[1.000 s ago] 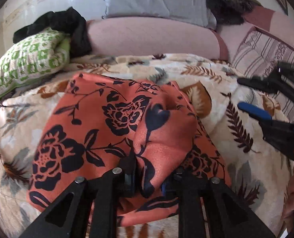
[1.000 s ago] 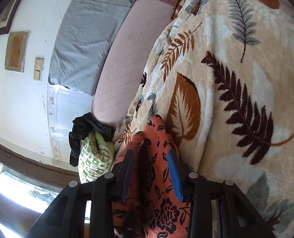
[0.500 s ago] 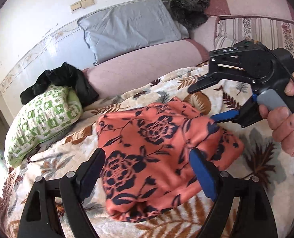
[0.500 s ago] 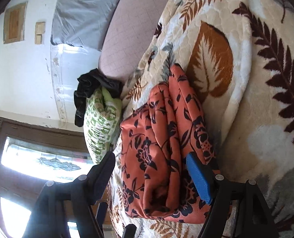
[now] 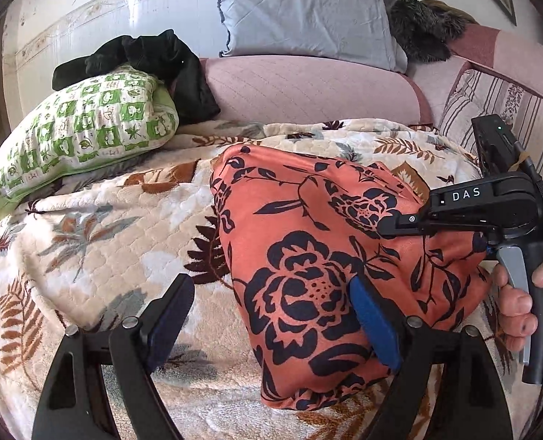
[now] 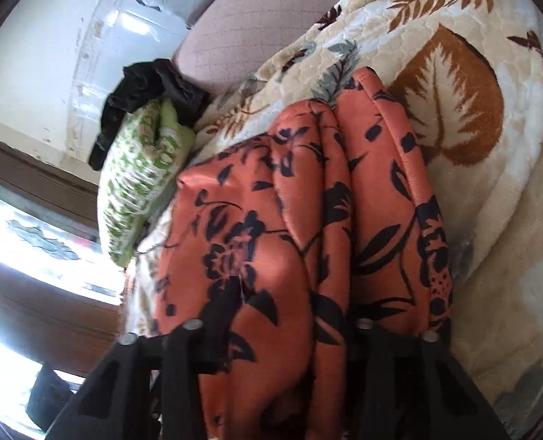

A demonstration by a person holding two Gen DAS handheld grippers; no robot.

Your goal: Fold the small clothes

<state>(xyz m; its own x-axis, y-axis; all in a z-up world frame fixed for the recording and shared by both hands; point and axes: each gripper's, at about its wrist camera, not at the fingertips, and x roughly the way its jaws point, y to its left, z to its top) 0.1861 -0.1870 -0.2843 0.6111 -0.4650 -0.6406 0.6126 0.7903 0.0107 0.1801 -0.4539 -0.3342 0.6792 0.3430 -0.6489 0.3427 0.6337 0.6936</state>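
On the leaf-print blanket (image 5: 99, 220), the right claw (image 6: 282, 333) grips the orange floral garment (image 5: 308, 256).

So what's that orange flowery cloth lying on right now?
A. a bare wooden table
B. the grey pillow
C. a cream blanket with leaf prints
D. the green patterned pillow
C: the orange floral cloth sits folded on the cream leaf-print blanket, apart from the green patterned pillow and the grey pillow further back.
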